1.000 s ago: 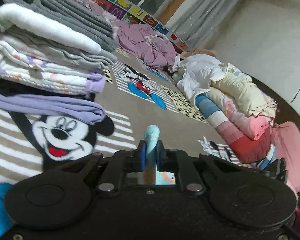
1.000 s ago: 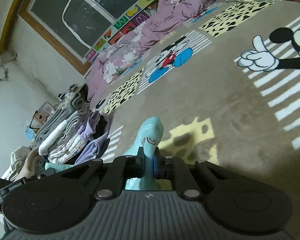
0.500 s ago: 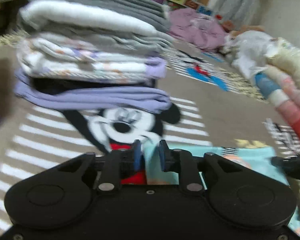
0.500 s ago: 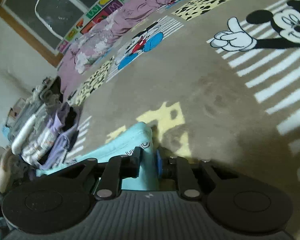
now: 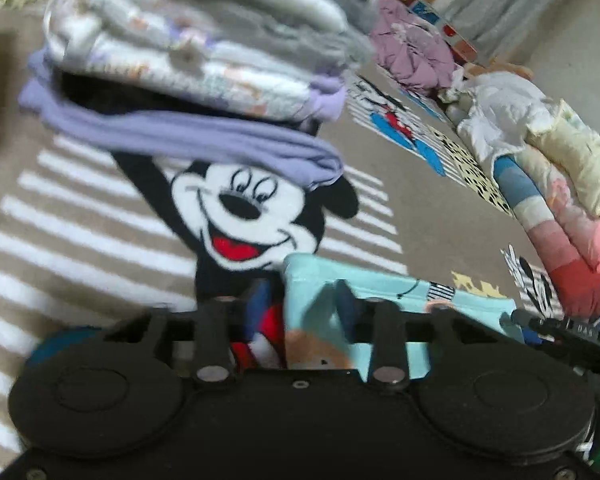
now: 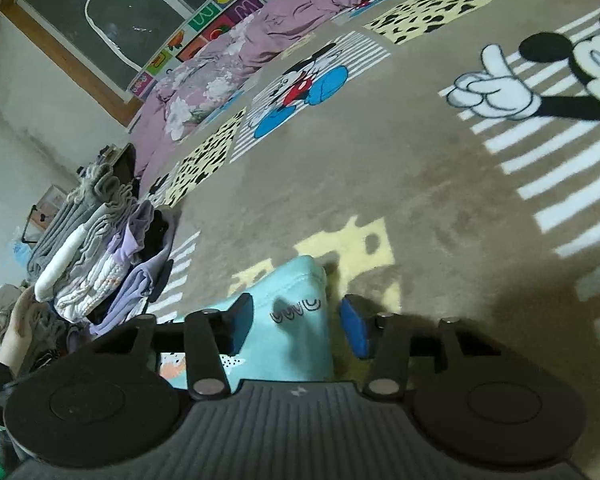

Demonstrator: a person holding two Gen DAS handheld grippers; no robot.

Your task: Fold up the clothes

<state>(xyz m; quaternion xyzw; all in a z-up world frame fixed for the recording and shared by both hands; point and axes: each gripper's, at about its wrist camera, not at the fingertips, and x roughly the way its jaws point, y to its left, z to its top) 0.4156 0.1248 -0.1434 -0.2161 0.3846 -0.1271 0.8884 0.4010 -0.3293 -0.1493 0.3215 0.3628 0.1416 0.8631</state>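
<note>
Light turquoise printed cotton garment lies flat on the brown cartoon-mouse carpet, near a stack of folded grey, white and lilac clothes.

Left tongs: jaws apart and closing; blue pads straddle the garment's near corner without pressing it. View blurred.

Right tongs: jaws opening; garment's other corner sits between the blue pads, a gap on each side.

Rumpled mauve floral bedding lies along the far wall.

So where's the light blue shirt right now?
The light blue shirt lies on the rug, between both tools' fingers, right of the folded pile.
</note>
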